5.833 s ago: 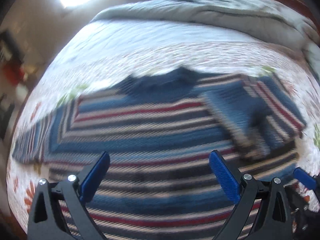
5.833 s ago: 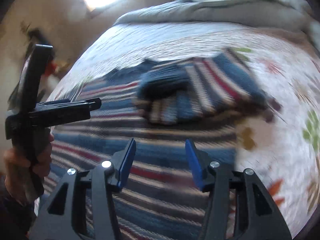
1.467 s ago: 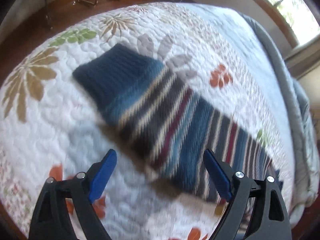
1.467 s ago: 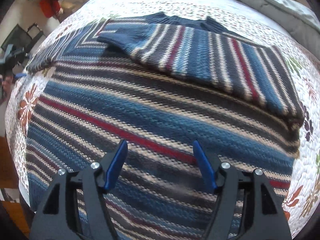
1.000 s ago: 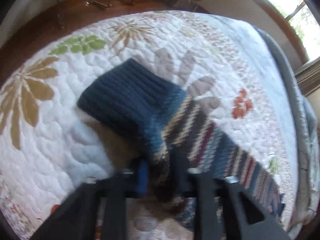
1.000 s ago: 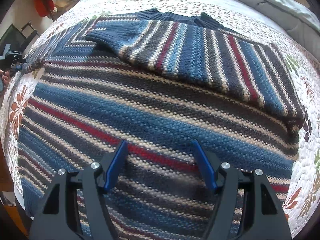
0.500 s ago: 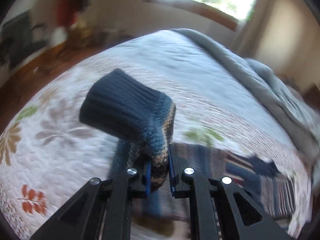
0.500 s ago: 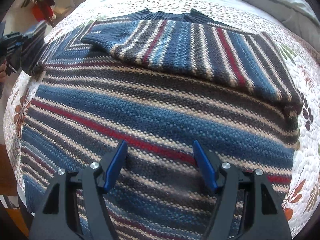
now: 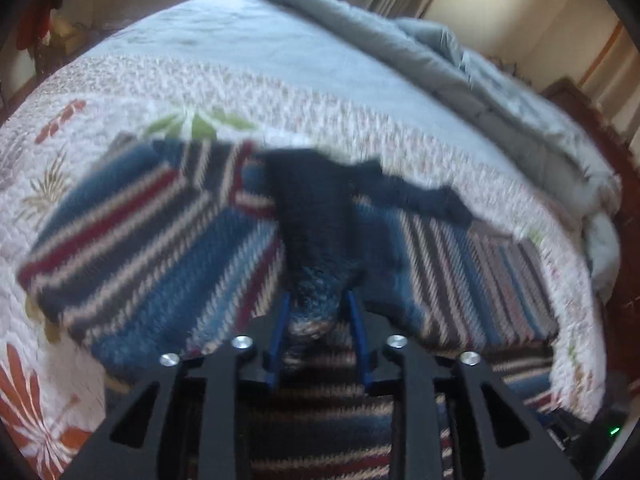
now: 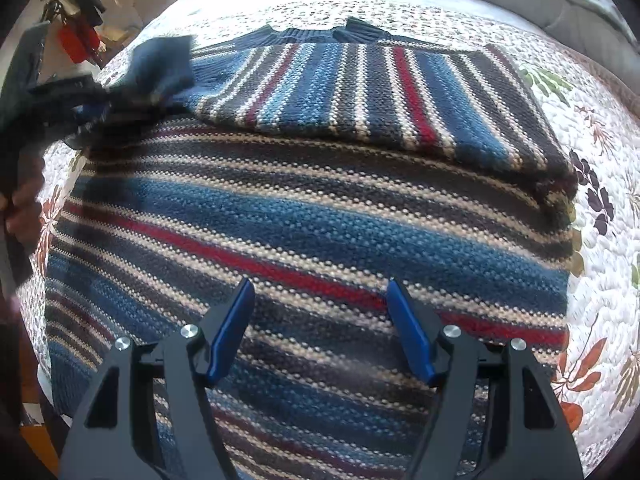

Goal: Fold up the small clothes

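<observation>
- Striped knit sweater (image 10: 304, 216) fills mid-frame on the floral quilt (image 10: 600, 128).
- Its navy cuff (image 9: 316, 240) sits between the left gripper (image 9: 318, 320) pads, which have just been parting.
- Right gripper (image 10: 320, 320), lower centre, hovers with fingers apart, empty.

In the left wrist view the whole sweater (image 9: 152, 240) is smeared by motion, its stripes running together, and the dark cuff (image 9: 316, 232) hides the collar behind it. Whether the blue fingers (image 9: 280, 328) press on that cuff cannot be told. From the right wrist, the cuff (image 10: 160, 68) beside the sweater's folded sleeve (image 10: 380, 100) is a blur, and the person's hand (image 10: 22, 208) is cut off by the left edge.
</observation>
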### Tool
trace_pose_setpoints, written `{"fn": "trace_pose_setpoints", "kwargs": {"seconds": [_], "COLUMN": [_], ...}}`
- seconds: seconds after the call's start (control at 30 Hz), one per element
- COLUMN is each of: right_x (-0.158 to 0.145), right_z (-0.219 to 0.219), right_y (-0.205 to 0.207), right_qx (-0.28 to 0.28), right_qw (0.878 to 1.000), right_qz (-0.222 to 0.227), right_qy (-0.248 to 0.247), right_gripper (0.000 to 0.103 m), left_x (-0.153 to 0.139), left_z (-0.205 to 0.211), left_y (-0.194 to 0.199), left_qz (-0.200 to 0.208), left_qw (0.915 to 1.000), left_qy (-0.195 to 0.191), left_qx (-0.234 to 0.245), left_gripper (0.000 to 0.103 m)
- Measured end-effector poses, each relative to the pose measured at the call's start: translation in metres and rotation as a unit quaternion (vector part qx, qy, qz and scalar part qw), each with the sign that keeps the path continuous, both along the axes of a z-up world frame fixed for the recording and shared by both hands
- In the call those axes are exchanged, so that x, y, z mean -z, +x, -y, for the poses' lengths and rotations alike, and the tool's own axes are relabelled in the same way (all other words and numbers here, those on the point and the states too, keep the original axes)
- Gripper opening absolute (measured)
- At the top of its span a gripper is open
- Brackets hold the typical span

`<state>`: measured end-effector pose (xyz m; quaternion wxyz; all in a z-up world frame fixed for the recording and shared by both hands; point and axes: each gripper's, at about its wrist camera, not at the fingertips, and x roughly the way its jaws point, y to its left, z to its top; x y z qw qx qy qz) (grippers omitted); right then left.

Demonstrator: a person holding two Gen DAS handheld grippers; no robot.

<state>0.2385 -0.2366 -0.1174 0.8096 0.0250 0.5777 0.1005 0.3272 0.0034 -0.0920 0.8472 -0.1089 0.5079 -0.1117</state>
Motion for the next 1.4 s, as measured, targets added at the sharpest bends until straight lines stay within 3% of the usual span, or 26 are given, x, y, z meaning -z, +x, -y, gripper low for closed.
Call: {"fn": "trace_pose_setpoints", "kwargs": {"seconds": [0.1,0.23,0.33,0.43,0.53,0.67,0.83,0.97,1.1,1.17,1.27,1.4], "right_x": [0.001,-0.006,-0.019,-0.029,-0.031,-0.024,-0.008,0.009,0.004,0.001,-0.006,-0.027], "right_z": [0.001,-0.009,-0.023,-0.035,-0.05,-0.077,-0.096,-0.098,-0.105,-0.104,-0.095,-0.081], "right_y": [-0.002,0.005,0.012,0.022,0.039,0.072,0.101,0.115,0.114,0.113,0.112,0.11], "right_qx": [-0.003,-0.009,-0.022,-0.03,-0.032,-0.041,-0.036,-0.023,-0.039,-0.047,-0.05,-0.056], "right_qw": [1.0,1.0,1.0,1.0,0.998,0.996,0.994,0.988,0.987,0.987,0.981,0.982], "right_qz": [-0.003,-0.004,0.005,0.002,-0.022,-0.051,-0.076,-0.1,-0.091,-0.086,-0.091,-0.067], "right_qy": [-0.009,-0.015,-0.011,0.002,0.044,0.062,0.067,0.114,0.126,0.131,0.162,0.168], "right_gripper": [0.069,0.069,0.069,0.069,0.07,0.07,0.067,0.052,0.015,0.006,0.006,0.005], "left_x": [0.002,-0.013,-0.022,-0.021,-0.018,-0.009,-0.009,-0.012,-0.013,-0.012,-0.008,-0.009], "left_z": [0.002,-0.012,-0.032,-0.055,-0.066,-0.065,-0.07,-0.086,-0.095,-0.096,-0.093,-0.094], "left_y": [-0.03,-0.062,-0.069,-0.063,-0.059,-0.052,-0.047,-0.049,-0.05,-0.05,-0.049,-0.049], "left_qz": [-0.013,0.027,0.055,0.045,0.035,0.004,0.001,-0.006,-0.005,-0.008,-0.013,-0.008], "left_qw": [0.9999,0.9995,0.9971,0.9956,0.9902,0.9904,0.9872,0.9888,0.9871,0.9878,0.9869,0.9862], "left_qy": [-0.003,0.01,0.05,0.063,0.106,0.117,0.133,0.103,0.096,0.088,0.101,0.105], "left_qx": [0.011,0.014,-0.018,-0.051,-0.084,-0.072,-0.087,-0.108,-0.128,-0.128,-0.126,-0.128], "left_gripper": [0.06,0.062,0.074,0.075,0.075,0.076,0.081,0.083,0.085,0.086,0.086,0.086]}}
